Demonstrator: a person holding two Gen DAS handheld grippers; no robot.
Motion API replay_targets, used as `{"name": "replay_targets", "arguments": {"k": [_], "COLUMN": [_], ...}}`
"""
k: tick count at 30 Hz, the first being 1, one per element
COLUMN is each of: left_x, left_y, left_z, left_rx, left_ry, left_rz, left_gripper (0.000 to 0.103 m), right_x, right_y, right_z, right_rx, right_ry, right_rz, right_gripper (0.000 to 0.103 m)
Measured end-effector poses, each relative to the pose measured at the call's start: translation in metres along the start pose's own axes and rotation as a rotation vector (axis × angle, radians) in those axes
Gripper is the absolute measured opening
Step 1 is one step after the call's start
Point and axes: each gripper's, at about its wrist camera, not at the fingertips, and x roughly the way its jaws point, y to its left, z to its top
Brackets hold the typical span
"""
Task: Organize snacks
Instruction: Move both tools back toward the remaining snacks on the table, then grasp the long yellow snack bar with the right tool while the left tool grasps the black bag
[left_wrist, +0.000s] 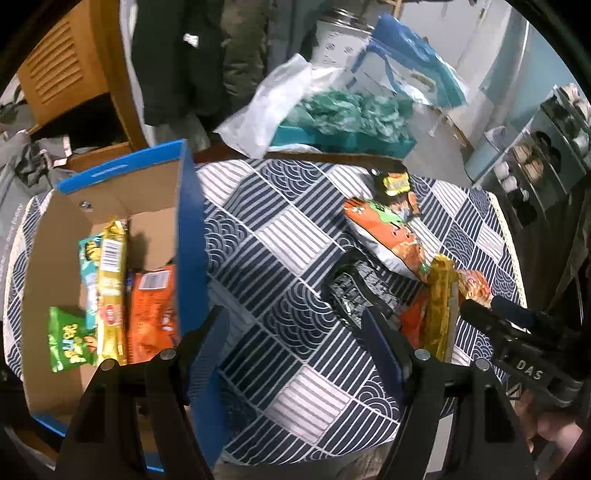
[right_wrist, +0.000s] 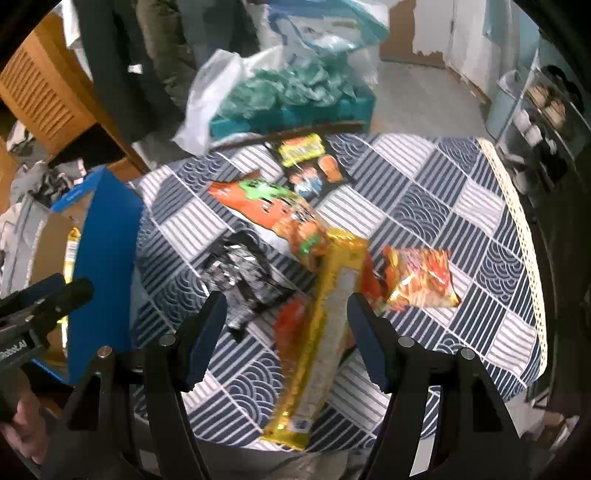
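A blue-rimmed cardboard box (left_wrist: 122, 177) at the table's left holds several snack packs: green (left_wrist: 70, 339), gold (left_wrist: 110, 288) and orange (left_wrist: 151, 314). On the patterned cloth lie a black-silver pack (right_wrist: 240, 280), an orange-green bag (right_wrist: 273, 210), a dark pack with yellow label (right_wrist: 310, 162), a small red-orange pack (right_wrist: 421, 280) and a long gold packet (right_wrist: 325, 332). My right gripper (right_wrist: 286, 314) is open, its fingers either side of the long gold packet, above it. My left gripper (left_wrist: 291, 328) is open and empty beside the box wall.
The table (right_wrist: 443, 206) has a navy and white patterned cloth; its right edge has a lace trim (right_wrist: 524, 236). Behind it stand a teal crate with plastic bags (right_wrist: 288, 96), a wooden cabinet (left_wrist: 62, 74) and a shoe rack (left_wrist: 546, 147) at the right.
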Motion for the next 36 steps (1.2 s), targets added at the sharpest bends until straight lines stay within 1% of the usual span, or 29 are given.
{"name": "replay_targets", "arguments": {"k": [9, 13, 16, 20, 21, 22, 23, 24, 25, 26, 28, 31, 36], "left_x": [0.03, 0.045, 0.057, 0.071, 0.074, 0.078, 0.08, 0.083, 0.085, 0.088, 0.092, 0.099, 0.113], "left_y": [-0.019, -0.021, -0.019, -0.018, -0.019, -0.02, -0.02, -0.021, -0.023, -0.025, -0.029, -0.033, -0.043], "left_z": [-0.001, -0.001, -0.001, 0.0, 0.0, 0.0, 0.0, 0.0, 0.001, 0.001, 0.003, 0.006, 0.014], "left_rx": [0.03, 0.012, -0.024, -0.063, -0.071, -0.079, -0.082, -0.083, -0.083, -0.083, -0.09, -0.114, -0.158], "left_ry": [0.059, 0.092, 0.112, 0.143, 0.149, 0.156, 0.161, 0.165, 0.168, 0.171, 0.178, 0.193, 0.204], "left_rz": [0.015, 0.009, 0.001, -0.012, -0.014, -0.014, -0.014, -0.01, -0.007, -0.003, 0.0, -0.009, 0.0], "left_gripper": [0.075, 0.075, 0.075, 0.075, 0.075, 0.075, 0.075, 0.075, 0.075, 0.075, 0.075, 0.075, 0.075], "right_x": [0.036, 0.047, 0.054, 0.066, 0.068, 0.072, 0.074, 0.078, 0.08, 0.081, 0.08, 0.077, 0.072], "right_y": [-0.031, -0.036, -0.039, -0.043, -0.045, -0.046, -0.046, -0.046, -0.046, -0.045, -0.041, -0.04, -0.046], "right_z": [-0.013, -0.017, -0.019, -0.024, -0.025, -0.027, -0.028, -0.03, -0.031, -0.031, -0.03, -0.028, -0.025], "right_rx": [0.076, 0.085, 0.086, 0.11, 0.116, 0.122, 0.123, 0.123, 0.121, 0.116, 0.092, 0.072, 0.074], "right_ry": [0.086, 0.111, 0.122, 0.156, 0.163, 0.173, 0.183, 0.193, 0.197, 0.196, 0.188, 0.171, 0.147], "right_rz": [-0.015, -0.021, -0.026, -0.007, -0.004, -0.002, 0.0, 0.014, 0.026, 0.036, 0.037, 0.029, 0.034], "right_gripper": [0.068, 0.068, 0.068, 0.068, 0.064, 0.057, 0.055, 0.051, 0.045, 0.043, 0.034, 0.03, 0.029]}}
